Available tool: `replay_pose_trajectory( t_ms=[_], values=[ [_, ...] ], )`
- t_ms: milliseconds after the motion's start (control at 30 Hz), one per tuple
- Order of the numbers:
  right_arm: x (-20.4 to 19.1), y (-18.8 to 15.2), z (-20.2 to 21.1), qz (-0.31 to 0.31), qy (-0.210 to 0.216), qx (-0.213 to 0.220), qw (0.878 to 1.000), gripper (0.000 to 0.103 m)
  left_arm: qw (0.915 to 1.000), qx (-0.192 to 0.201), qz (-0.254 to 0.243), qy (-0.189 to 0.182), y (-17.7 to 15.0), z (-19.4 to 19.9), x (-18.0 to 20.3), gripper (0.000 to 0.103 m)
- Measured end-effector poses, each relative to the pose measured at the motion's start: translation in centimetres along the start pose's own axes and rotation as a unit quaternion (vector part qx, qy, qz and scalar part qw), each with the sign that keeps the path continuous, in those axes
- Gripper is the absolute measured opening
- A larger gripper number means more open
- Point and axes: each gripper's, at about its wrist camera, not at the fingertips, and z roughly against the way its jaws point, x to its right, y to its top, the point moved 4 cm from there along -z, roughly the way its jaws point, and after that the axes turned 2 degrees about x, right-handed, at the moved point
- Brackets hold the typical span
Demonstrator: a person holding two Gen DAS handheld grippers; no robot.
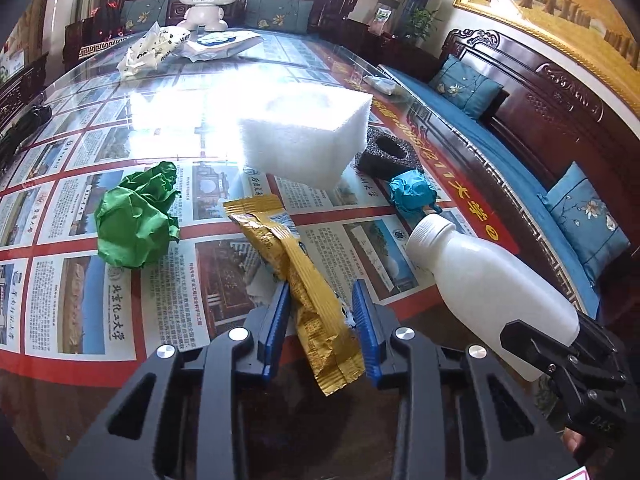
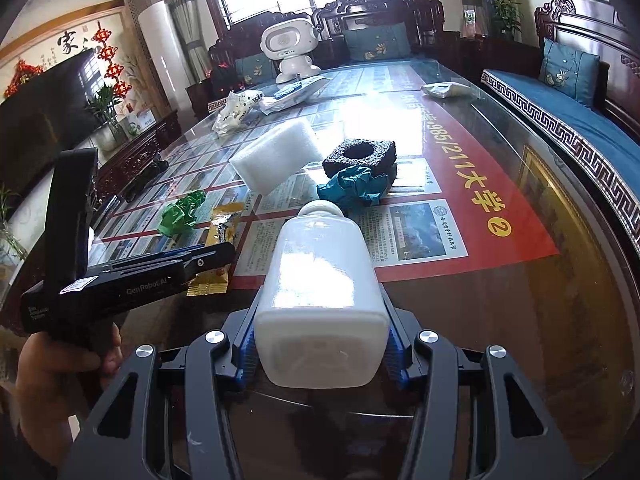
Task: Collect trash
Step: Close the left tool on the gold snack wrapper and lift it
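Near the table's (image 1: 460,296) front edge: left gripper (image 1: 320,320) pinches gold wrapper (image 1: 308,300); right gripper (image 2: 320,344) clamps white bottle (image 2: 320,280).

Both cameras sit just behind their own fingers and look forward and downward along them, low over the near edge of the desk (image 1: 120,208), facing the far window and sofa.

The left wrist view has the left gripper (image 1: 322,312) close at its bottom edge, and the right gripper (image 1: 560,344) enters at its right.

The right wrist view looks past the right gripper (image 2: 322,332), with the left gripper (image 2: 200,258) at its left.

Both views share the white foam block (image 1: 308,132) ahead of the grippers, the green paper ball (image 1: 136,216) and the white toy robot (image 2: 288,50) at the far end.
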Motion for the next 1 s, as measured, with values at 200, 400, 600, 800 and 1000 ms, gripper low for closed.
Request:
replay_pose_trajectory(
  t_ms=[200,400,600,800,1000],
  values=[
    [-0.1,0.0,0.3,-0.001,0.001,0.002,1.000,0.049,0.9999,0.010,-0.007,-0.003,-0.2,1.1,0.5,0.024],
    [-0.2,-0.1,0.8,-0.002,0.002,0.005,1.000,0.049,0.9994,0.026,-0.021,-0.005,-0.4,2.8,1.1,0.023],
    [-0.7,-0.2,1.7,0.002,0.002,0.011,1.000,0.049,0.9988,0.040,-0.026,-0.014,-0.5,4.4,1.6,0.021],
    [-0.6,-0.5,2.3,-0.003,0.000,0.013,1.000,0.049,0.9988,0.037,-0.031,-0.003,-1.1,4.4,1.3,0.013],
    [-0.6,-0.7,2.4,-0.001,-0.001,0.011,1.000,0.049,0.9983,0.021,-0.047,0.028,-1.9,3.4,1.2,0.016]
  ],
)
